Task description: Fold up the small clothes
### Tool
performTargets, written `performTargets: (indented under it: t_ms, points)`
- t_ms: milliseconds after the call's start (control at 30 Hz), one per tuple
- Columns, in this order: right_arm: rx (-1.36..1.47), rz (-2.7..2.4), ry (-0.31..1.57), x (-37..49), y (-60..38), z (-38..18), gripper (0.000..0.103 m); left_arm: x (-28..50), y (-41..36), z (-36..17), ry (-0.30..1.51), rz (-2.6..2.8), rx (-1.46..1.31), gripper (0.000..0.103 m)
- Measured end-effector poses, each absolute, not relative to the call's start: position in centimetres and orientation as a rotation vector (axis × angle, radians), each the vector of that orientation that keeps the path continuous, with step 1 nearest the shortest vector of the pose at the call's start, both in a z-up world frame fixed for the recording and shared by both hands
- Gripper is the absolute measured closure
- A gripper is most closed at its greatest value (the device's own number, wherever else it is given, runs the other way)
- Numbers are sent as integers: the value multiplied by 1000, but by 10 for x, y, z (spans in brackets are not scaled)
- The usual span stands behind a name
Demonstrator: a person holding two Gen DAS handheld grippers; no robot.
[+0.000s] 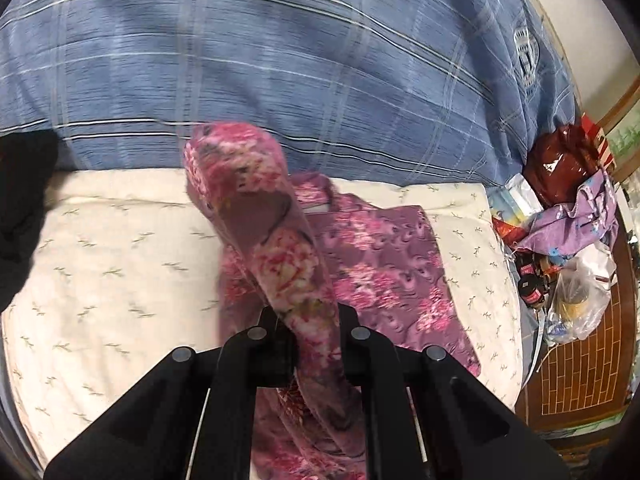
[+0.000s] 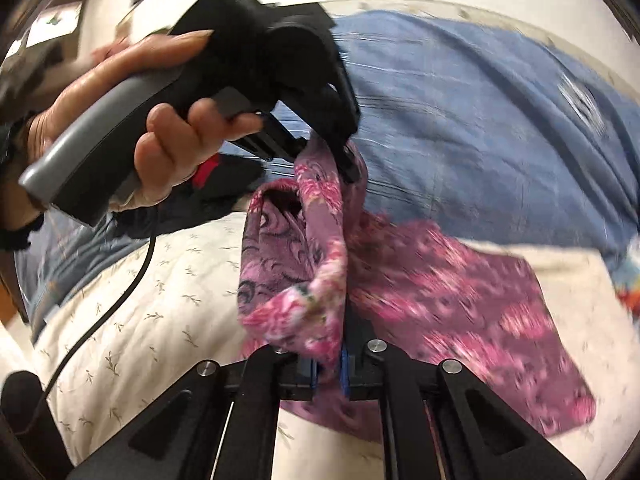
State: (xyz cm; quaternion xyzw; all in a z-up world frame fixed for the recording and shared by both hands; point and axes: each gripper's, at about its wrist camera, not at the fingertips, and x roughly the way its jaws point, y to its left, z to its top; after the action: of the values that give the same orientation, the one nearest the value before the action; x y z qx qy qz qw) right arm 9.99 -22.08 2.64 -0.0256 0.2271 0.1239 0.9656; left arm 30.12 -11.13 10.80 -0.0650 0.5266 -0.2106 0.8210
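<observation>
1. Bed: we log a blue plaid cover (image 1: 320,60) across the far part, and nearer to us a cream quilt (image 1: 112,256) printed with small sprigs.
2. Pink floral garment (image 1: 384,264): we find most of it lying on the cream quilt, with one edge lifted off the bed and strung between both grippers. The lifted band is motion-blurred.
3. Dark clothing (image 1: 24,208): we note a black heap at the left edge of the bed, touching the quilt.
4. Clutter beside the bed: we count a brown glossy bag (image 1: 560,156), a lilac printed cloth (image 1: 576,216) and a clear plastic bag (image 1: 580,300) over a brick-patterned floor (image 1: 576,364).
5. Left gripper (image 2: 344,160): held by a hand (image 2: 132,120) on its grey handle; we see its jaws pressed together, pinching the raised garment edge.
6. Right gripper (image 2: 330,372): we see its jaws closed on the same edge at the near end, cloth caught between blue pads (image 2: 345,376).
7. Cable (image 2: 116,300): a black lead trails over the quilt.
</observation>
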Motion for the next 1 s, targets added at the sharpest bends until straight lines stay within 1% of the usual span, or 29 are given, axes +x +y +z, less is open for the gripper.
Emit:
performTargets:
  t_ms: [233,500,567,600,633,700,733,767,833,867,933,1000]
  points:
    - [114,227,468,91,-282,19,97,297,-175,96,1142,-444,-91,95]
    - [329,197,512,86,-343,-7,97,299,-246,58,1202,-424,31,95]
    - [382,201,532,90,-356,-17,97,300,-257,45,1219,-407,63,94]
    - [412,206,545,91,-362,-23,97,302,-263,39,1230,-394,77,91]
    - [432,211,553,91,-365,-27,96,302,-266,33,1241,-385,86,88]
    - [481,235,570,93,-372,-34,90,303,-271,27,1255,-370,96,87]
    - [498,239,568,92,-376,-35,89,304,-273,28,1255,-364,106,86]
    - [515,250,565,92,-379,-36,85,305,-274,29,1255,-363,113,86]
    - [532,274,553,92,-383,-34,82,305,-275,32,1248,-367,125,87]
    - [535,284,545,92,-384,-33,88,305,-275,34,1240,-365,123,87]
    - [561,307,509,90,-389,-30,95,303,-278,39,1222,-360,101,90]
    - [590,318,474,84,-396,-25,97,300,-278,47,1207,-377,63,90]
